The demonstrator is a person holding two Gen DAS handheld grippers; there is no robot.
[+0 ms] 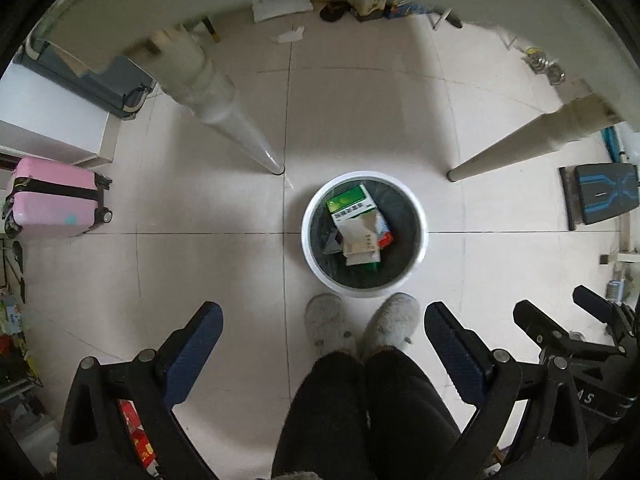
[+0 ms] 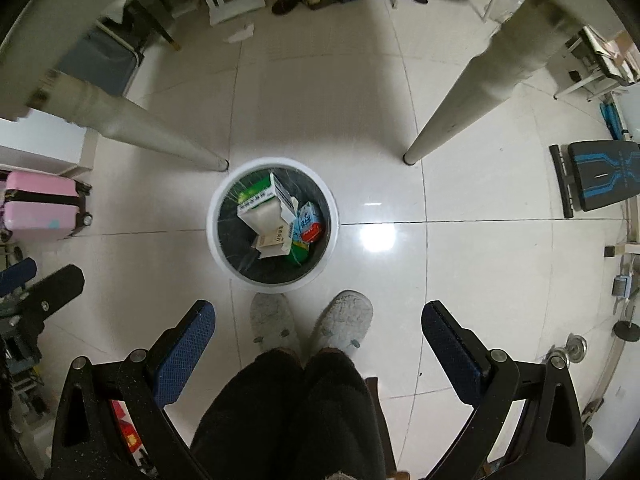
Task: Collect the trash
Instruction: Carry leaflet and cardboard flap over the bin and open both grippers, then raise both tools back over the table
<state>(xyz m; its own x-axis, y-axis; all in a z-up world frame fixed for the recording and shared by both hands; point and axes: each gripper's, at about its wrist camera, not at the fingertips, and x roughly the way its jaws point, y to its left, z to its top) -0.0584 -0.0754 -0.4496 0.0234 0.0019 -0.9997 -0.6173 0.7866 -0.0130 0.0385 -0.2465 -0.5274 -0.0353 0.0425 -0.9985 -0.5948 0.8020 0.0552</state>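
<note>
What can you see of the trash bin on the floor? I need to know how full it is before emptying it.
The trash bin is round, white-walled, seemingly plastic, with a dark liner inside. It stands upright and lidless on the pale tiled floor between two table legs, just ahead of the person's slippers. Inside lie several cartons and boxes: a green-and-white box, a beige carton, a blue-and-red one. They sit below the rim, so it is not overflowing.

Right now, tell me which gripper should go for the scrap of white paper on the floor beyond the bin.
Neither has a clear edge. The left gripper and right gripper are both open and empty, above the trash bin. The paper scrap lies far off, left of centre, so I'd lean left.
</note>
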